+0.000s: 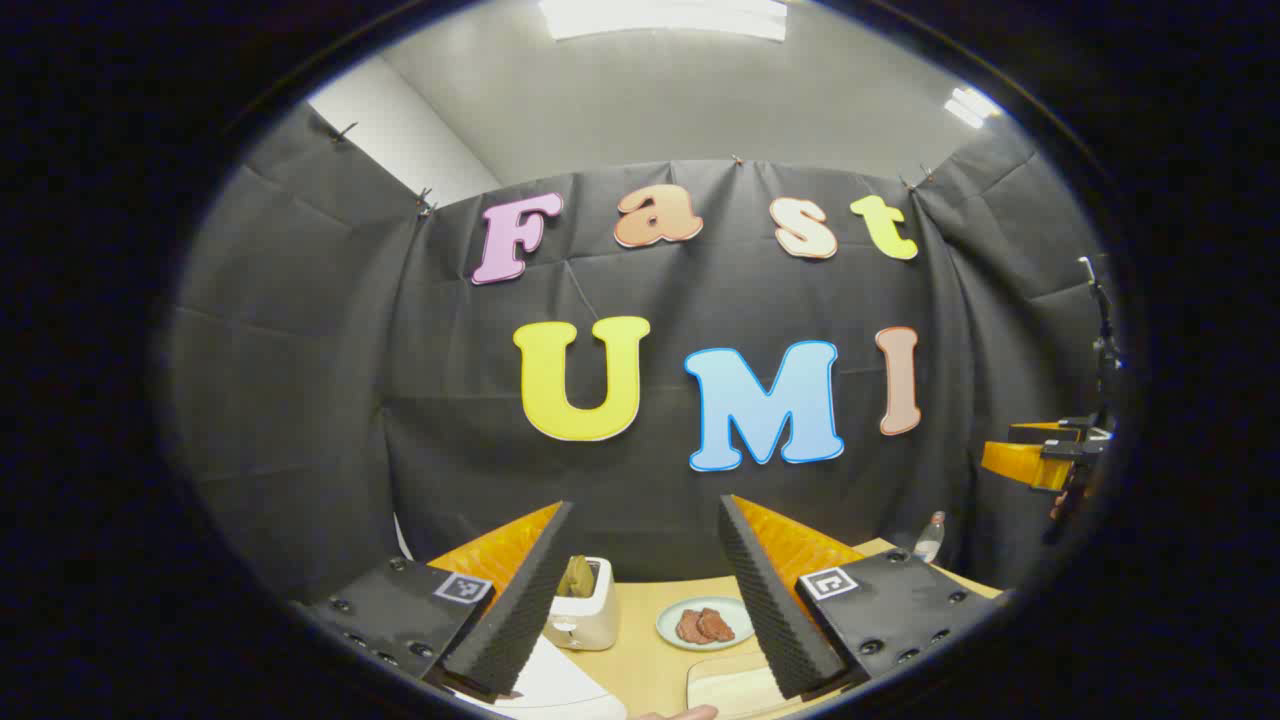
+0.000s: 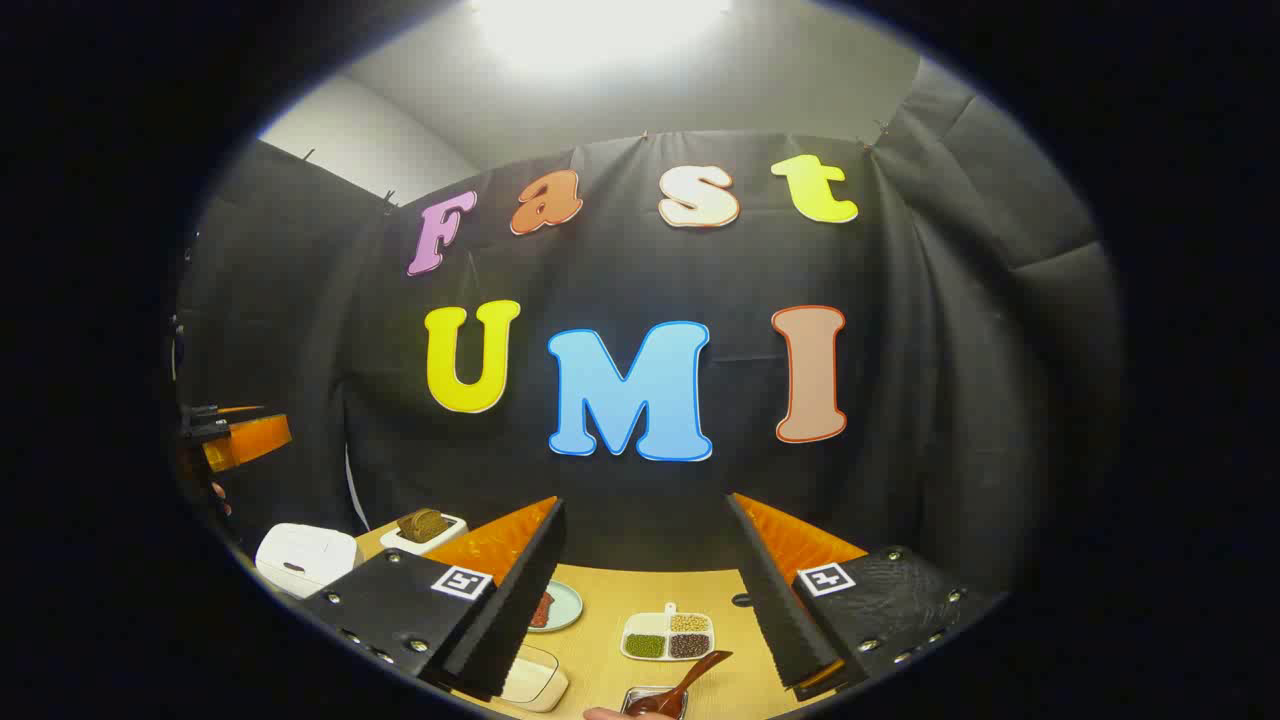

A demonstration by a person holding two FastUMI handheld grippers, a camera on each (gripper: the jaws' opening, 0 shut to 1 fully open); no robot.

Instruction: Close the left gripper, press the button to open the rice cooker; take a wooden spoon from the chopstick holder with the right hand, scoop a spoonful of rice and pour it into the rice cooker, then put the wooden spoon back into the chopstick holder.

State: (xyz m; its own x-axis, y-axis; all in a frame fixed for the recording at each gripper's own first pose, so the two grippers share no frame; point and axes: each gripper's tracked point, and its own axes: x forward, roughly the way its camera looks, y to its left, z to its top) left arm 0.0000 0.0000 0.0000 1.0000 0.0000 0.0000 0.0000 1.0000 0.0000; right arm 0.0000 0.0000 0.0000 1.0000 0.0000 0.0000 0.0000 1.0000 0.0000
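Both grippers are held wide apart and nothing is gripped: the left gripper (image 1: 645, 590) is seen in the left gripper view with its fingers spread above the wooden table (image 1: 640, 660), and the right gripper (image 2: 645, 590) is seen likewise in the right gripper view. Square black-and-white marker tags are carried on the finger mounts; no readable brand writing is made out on any item. In the right gripper view, the white rice cooker (image 2: 305, 557) is placed at the far left of the table, lid down, with a white toaster (image 2: 425, 530) just behind it. A wooden spoon (image 2: 685, 682) is seen low in the middle, its bowl resting in a small container (image 2: 650, 702) and its handle pointing up and to the right, long axis diagonal. A white divided dish of grains (image 2: 668, 636) lies just behind it, and a plate (image 2: 560, 606) beside that. In the left gripper view, the toaster (image 1: 583, 605) and the plate with reddish pieces (image 1: 705, 623) are seen between the fingers.
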